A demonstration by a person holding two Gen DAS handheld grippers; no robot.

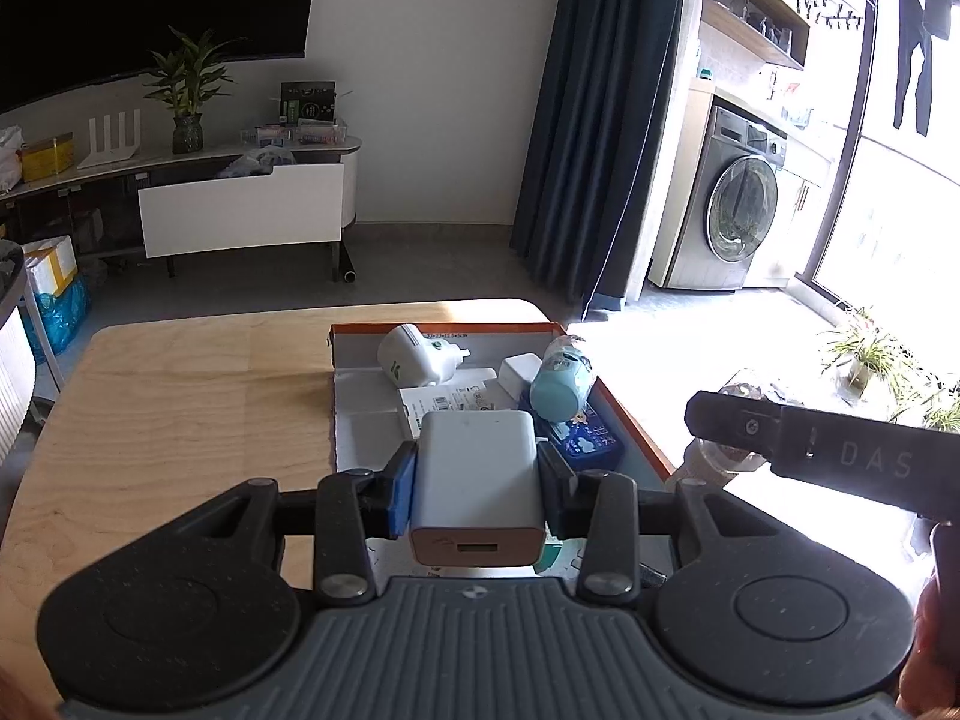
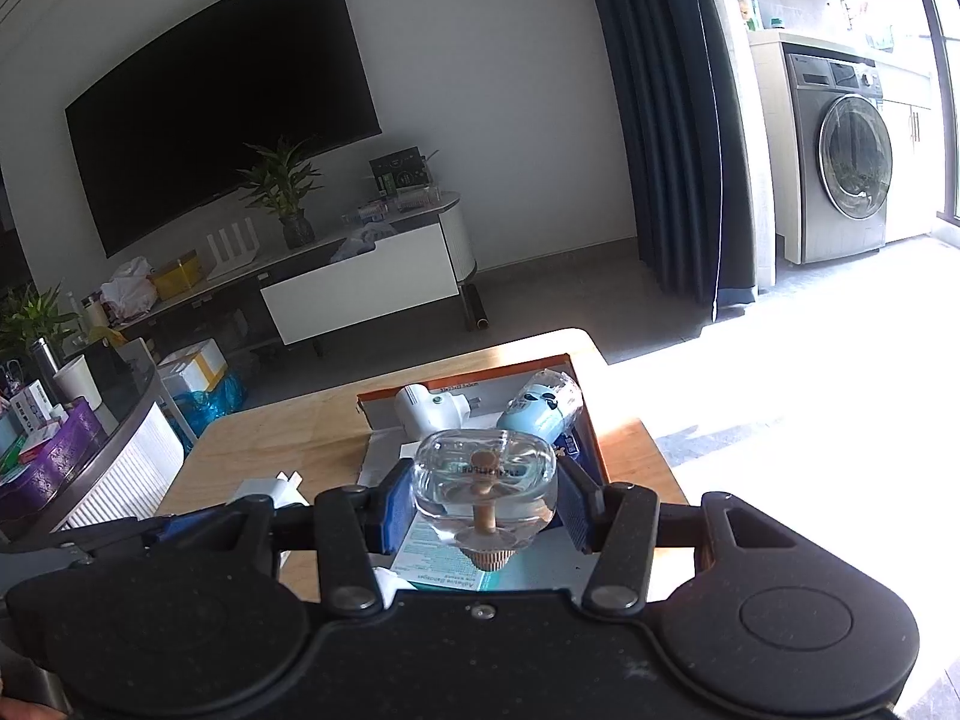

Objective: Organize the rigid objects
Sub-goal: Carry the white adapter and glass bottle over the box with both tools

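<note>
On my left side, the left gripper [image 1: 477,483] is closed on a white charger block [image 1: 477,480]; both pads press on its sides, and the end with the USB port faces my camera. It hangs above the near edge of the open cardboard box [image 1: 630,414] on the wooden table [image 1: 180,408]. Ahead of this gripper, inside the box, I see a white plug-in device [image 1: 414,360] at the far left, then a small white adapter [image 1: 521,373], and to the right of it a light blue bottle [image 1: 561,387] lying across a dark blue packet [image 1: 591,441]. On my right side, the right gripper [image 2: 485,504] is partly closed and holds a clear glass bottle [image 2: 485,480] with a wick, its neck toward me. It is also above the near part of the box, just beside the left gripper.
</note>
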